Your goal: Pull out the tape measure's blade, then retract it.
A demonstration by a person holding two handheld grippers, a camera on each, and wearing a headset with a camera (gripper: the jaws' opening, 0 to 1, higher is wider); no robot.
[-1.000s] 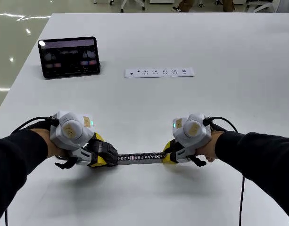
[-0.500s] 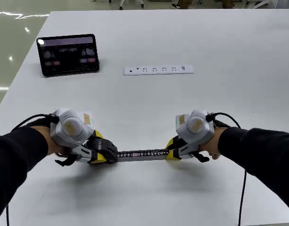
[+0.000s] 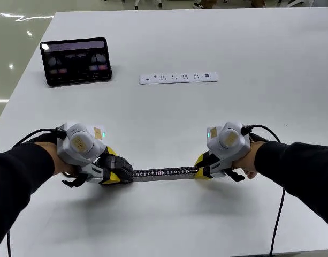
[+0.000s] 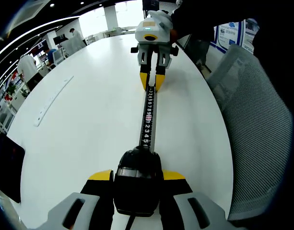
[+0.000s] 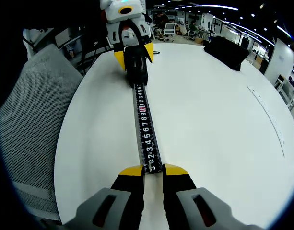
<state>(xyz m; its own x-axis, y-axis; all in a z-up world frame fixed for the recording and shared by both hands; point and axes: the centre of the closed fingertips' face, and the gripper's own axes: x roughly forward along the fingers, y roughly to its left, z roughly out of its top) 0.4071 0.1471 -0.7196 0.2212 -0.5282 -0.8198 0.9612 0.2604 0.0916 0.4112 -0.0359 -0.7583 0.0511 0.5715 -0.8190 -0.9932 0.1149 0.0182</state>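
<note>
A black tape measure case (image 3: 117, 168) (image 4: 138, 179) sits low on the white table near its front edge, and my left gripper (image 3: 111, 174) (image 4: 137, 184) is shut on it. Its numbered blade (image 3: 165, 172) (image 4: 147, 117) (image 5: 146, 129) runs flat across the table to the right. My right gripper (image 3: 201, 170) (image 5: 152, 171) is shut on the blade's end. In the right gripper view the case (image 5: 135, 64) shows at the far end between yellow-tipped fingers; in the left gripper view the right gripper (image 4: 152, 81) pinches the blade's far end.
A dark tablet (image 3: 76, 60) stands propped at the table's back left. A white power strip (image 3: 178, 78) lies flat in the middle, well beyond the grippers. A grey mesh chair back (image 4: 257, 134) (image 5: 31, 124) is beside the table's front edge. Cables (image 3: 276, 214) trail from both grippers.
My right gripper has moved to the right with the blade's end, so more blade shows between the grippers. The left gripper and case have stayed put.
</note>
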